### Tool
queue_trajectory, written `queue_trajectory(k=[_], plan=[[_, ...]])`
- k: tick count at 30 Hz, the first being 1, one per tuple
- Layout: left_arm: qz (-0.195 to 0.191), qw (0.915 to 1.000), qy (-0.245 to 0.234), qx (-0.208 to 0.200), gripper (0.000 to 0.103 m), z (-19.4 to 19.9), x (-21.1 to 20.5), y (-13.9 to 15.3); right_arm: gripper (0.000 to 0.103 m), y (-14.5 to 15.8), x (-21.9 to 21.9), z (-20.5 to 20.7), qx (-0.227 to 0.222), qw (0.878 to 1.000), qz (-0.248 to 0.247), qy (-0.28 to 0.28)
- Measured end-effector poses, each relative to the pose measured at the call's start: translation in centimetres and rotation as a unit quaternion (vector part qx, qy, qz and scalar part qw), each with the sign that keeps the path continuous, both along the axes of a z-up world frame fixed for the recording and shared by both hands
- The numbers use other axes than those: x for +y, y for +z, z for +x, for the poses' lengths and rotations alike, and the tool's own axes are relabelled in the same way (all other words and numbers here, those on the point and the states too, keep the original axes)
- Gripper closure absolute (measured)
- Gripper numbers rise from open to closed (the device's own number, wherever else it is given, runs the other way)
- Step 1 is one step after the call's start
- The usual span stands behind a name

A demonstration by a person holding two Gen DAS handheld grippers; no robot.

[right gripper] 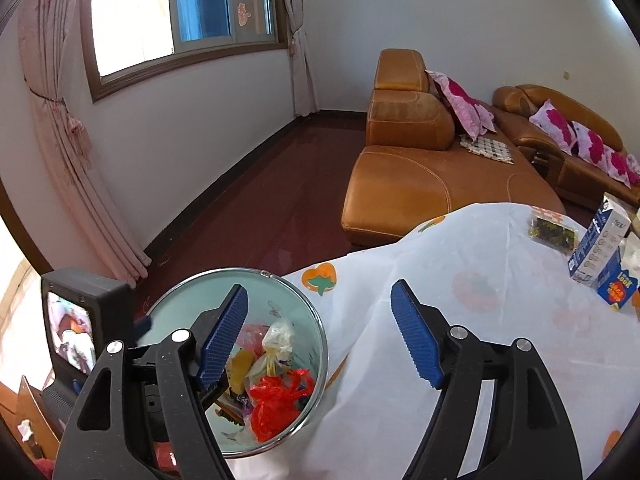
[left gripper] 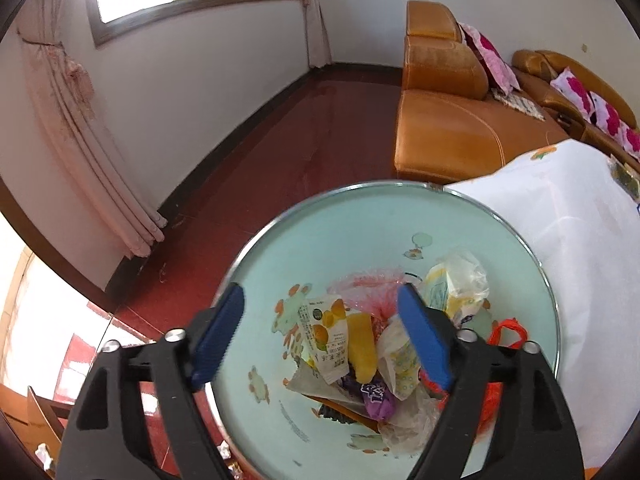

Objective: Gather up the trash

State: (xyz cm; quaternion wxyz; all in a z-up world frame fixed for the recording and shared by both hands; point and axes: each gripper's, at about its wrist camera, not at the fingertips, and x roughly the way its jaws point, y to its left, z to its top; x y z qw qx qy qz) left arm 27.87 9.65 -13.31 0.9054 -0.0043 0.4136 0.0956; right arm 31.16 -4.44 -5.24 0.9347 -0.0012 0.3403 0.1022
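A pale green round bin [left gripper: 340, 232] with a metal rim stands beside the table. It holds several pieces of trash: a white and yellow snack wrapper [left gripper: 326, 336], a purple wrapper [left gripper: 376, 396], clear plastic bags [left gripper: 460, 276] and a red plastic bag [left gripper: 508, 332]. My left gripper [left gripper: 320, 296] hangs open right above the bin's mouth, with nothing between its blue pads. In the right wrist view my right gripper [right gripper: 320, 292] is open and empty over the bin [right gripper: 180, 312] rim and the cloth edge. The red bag [right gripper: 276, 400] lies on top there.
The table under a white cloth [right gripper: 480, 280] with orange prints carries a blue carton [right gripper: 596, 240], a small blue box [right gripper: 618, 280] and a dark green packet [right gripper: 554, 232]. An orange leather sofa [right gripper: 400, 184] stands behind it. Red floor [right gripper: 260, 208] lies left of the sofa.
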Motion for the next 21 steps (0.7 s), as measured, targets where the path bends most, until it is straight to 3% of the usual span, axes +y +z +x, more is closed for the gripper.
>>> queue_trajectory(k=[4, 13, 16, 21], plan=[[-0.007, 0.9998, 0.006, -0.019, 0.01, -1.8, 0.6, 1.1, 0.024, 0.4, -0.1, -0.6, -0.004, 1.0, 0.003, -0.003], [-0.006, 0.9983, 0.034, -0.047, 0.006, -7.2, 2.3, 2.5, 0.013, 0.1, 0.3, -2.9, -0.003, 1.0, 0.004, -0.011], [-0.01, 0.9987, 0.036, -0.034, 0.006, -8.7, 2.5, 2.4, 0.012, -0.1, 0.6, -4.0, -0.001, 1.0, -0.001, -0.011], [0.0, 0.9977, 0.046, -0.049, 0.006, -11.6, 3.0, 2.9, 0.011, -0.4, 0.4, -6.4, -0.002, 1.0, -0.009, -0.014]])
